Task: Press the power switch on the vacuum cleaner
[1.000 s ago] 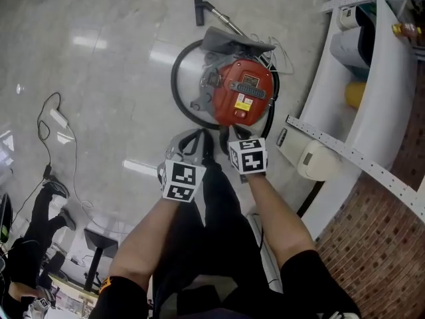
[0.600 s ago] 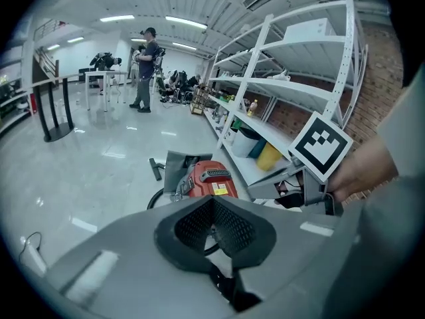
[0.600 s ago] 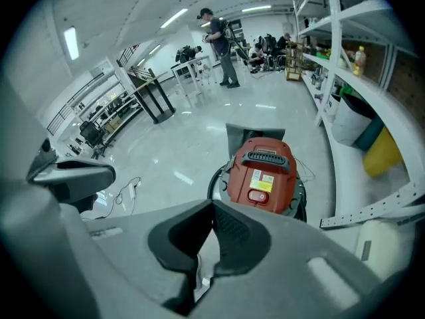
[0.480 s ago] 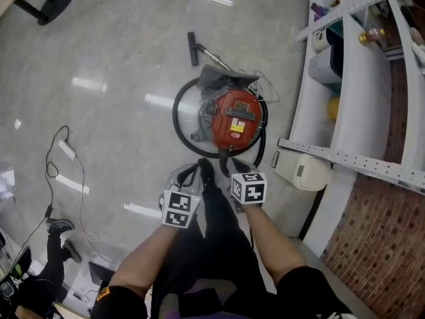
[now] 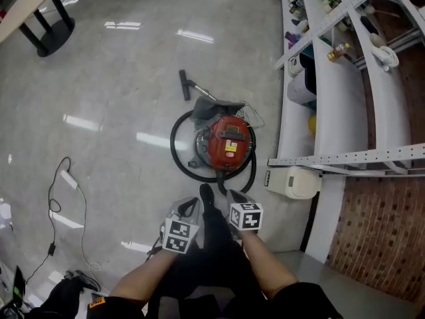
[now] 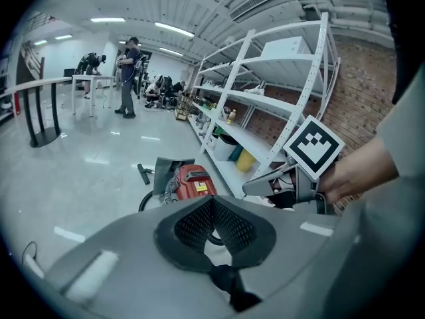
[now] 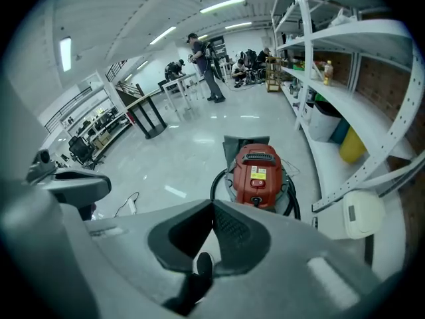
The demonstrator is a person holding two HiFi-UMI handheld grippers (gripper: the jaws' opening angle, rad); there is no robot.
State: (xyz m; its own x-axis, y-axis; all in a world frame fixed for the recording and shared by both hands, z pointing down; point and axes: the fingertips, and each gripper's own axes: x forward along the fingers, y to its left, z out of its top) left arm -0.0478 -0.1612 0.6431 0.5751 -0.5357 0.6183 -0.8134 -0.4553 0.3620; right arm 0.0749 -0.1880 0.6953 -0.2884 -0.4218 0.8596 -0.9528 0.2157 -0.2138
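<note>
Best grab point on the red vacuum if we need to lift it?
Probably what looks like the black handle across the top of the red vacuum. Come straight down from above: the canister stands upright on the floor, and the hose loops around its base.

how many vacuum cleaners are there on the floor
1: the red vacuum cleaner sits on the floor beside the white shelves. Others could be hidden outside these views.

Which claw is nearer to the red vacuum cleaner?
Right. The right claw is in line with the vacuum cleaner, not touching; the left claw is farther back and leftward.
</note>
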